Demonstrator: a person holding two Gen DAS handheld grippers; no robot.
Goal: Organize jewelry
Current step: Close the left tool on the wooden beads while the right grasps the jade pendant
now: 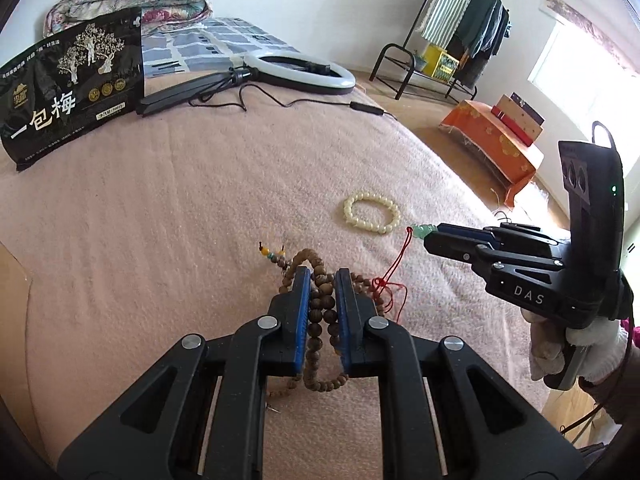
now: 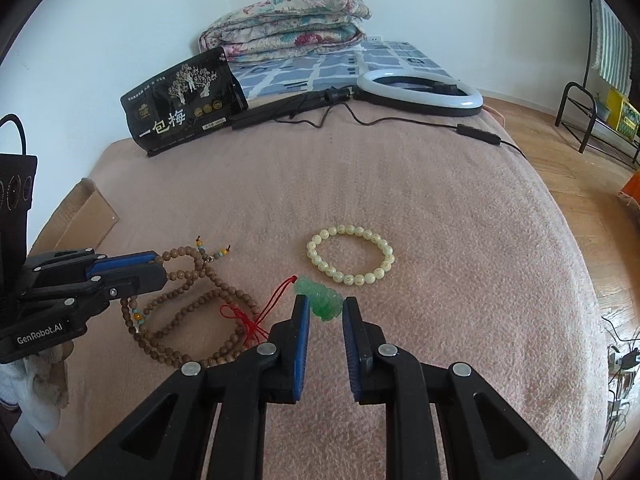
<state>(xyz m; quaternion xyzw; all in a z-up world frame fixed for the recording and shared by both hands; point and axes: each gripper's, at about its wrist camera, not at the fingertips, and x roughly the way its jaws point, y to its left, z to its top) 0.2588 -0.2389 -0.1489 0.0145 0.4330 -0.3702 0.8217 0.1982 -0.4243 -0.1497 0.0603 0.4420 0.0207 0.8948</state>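
Note:
A long brown wooden bead strand (image 1: 320,312) (image 2: 188,312) lies coiled on the pink blanket. My left gripper (image 1: 322,276) (image 2: 160,264) is shut on part of it. A green jade pendant (image 2: 320,300) (image 1: 422,230) on a red cord (image 2: 256,316) (image 1: 394,276) sits between the fingers of my right gripper (image 2: 326,304) (image 1: 430,236), which is shut on it. A cream bead bracelet (image 2: 351,255) (image 1: 372,213) lies flat just beyond the pendant, apart from both grippers.
A black snack bag (image 2: 184,104) (image 1: 72,92), a ring light (image 2: 420,92) (image 1: 300,68) with its cable, and folded quilts (image 2: 288,24) lie at the far end. A cardboard flap (image 2: 84,216) sits left. The bed edge drops to wood floor (image 2: 580,184) on the right.

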